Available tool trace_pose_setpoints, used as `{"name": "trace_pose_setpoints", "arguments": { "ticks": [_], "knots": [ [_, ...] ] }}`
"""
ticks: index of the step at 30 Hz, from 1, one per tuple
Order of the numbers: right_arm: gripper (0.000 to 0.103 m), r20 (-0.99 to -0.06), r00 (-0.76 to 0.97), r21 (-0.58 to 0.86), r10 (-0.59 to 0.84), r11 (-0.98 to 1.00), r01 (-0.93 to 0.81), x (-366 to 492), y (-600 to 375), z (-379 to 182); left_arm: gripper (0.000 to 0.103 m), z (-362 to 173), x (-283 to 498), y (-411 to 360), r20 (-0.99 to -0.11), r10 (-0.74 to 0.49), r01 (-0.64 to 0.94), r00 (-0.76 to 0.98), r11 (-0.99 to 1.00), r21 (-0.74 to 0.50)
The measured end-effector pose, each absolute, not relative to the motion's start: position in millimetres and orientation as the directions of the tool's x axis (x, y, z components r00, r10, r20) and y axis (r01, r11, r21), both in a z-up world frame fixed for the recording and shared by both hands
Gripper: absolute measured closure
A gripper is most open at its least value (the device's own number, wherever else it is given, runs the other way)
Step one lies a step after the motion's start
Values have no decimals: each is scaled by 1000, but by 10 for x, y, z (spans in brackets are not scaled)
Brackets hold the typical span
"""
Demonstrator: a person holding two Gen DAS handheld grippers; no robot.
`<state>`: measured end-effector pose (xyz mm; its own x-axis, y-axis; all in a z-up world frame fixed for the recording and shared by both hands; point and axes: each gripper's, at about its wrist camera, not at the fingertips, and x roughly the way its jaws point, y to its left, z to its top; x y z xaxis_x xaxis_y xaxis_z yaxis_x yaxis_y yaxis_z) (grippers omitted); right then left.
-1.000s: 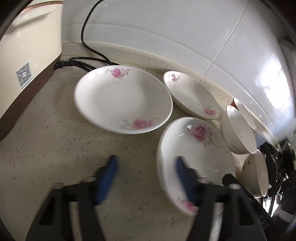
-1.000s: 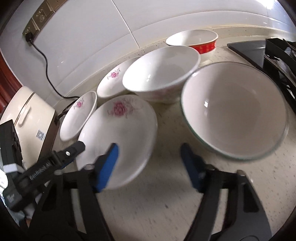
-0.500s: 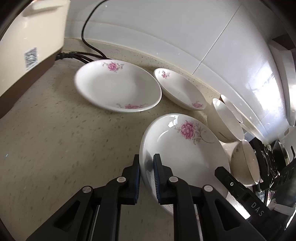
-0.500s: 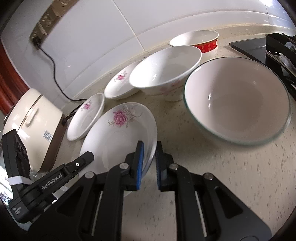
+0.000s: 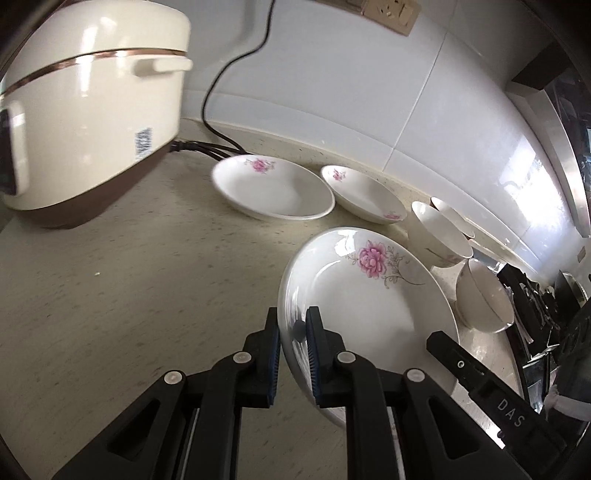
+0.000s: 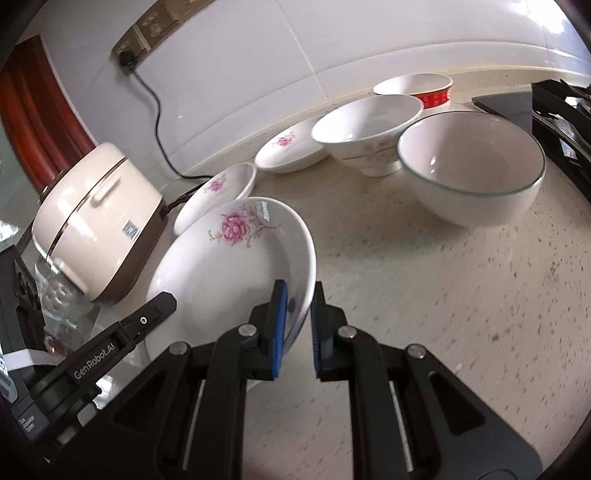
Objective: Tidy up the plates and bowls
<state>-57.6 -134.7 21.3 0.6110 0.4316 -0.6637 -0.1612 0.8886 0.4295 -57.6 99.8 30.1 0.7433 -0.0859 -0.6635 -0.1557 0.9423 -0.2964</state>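
A white plate with a pink flower (image 5: 369, 295) is held lifted off the counter by both grippers. My left gripper (image 5: 293, 328) is shut on its left rim. My right gripper (image 6: 297, 314) is shut on its right rim; the same plate shows in the right wrist view (image 6: 236, 266). Two more flowered plates (image 5: 273, 188) (image 5: 364, 195) lie near the wall. A white bowl with a pink pattern (image 6: 365, 129), a green-rimmed bowl (image 6: 471, 162) and a red-banded bowl (image 6: 413, 88) stand to the right.
A cream rice cooker (image 5: 81, 107) stands at the left, its black cord (image 5: 225, 74) running up to a wall socket (image 5: 384, 11). A black stove (image 6: 554, 107) lies at the far right. The speckled counter (image 5: 129, 288) lies below.
Both grippers shut on opposite rims of the flowered plate and have raised it off the counter. The views rose and drew back from the counter.
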Motion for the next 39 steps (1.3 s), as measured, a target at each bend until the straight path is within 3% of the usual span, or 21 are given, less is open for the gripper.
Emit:
{"name": "trace_pose_setpoints", "arguments": {
  "ticks": [23, 39],
  "knots": [
    [88, -636, 526, 408, 565, 824, -393, -1132, -288, 216, 86, 347, -1534, 1886, -614, 70, -285, 786, 923, -259],
    [86, -671, 409, 385, 618, 763, -520, -1315, 481, 181, 87, 188, -1909, 2591, -611, 143, -406, 778, 857, -317]
  ]
}}
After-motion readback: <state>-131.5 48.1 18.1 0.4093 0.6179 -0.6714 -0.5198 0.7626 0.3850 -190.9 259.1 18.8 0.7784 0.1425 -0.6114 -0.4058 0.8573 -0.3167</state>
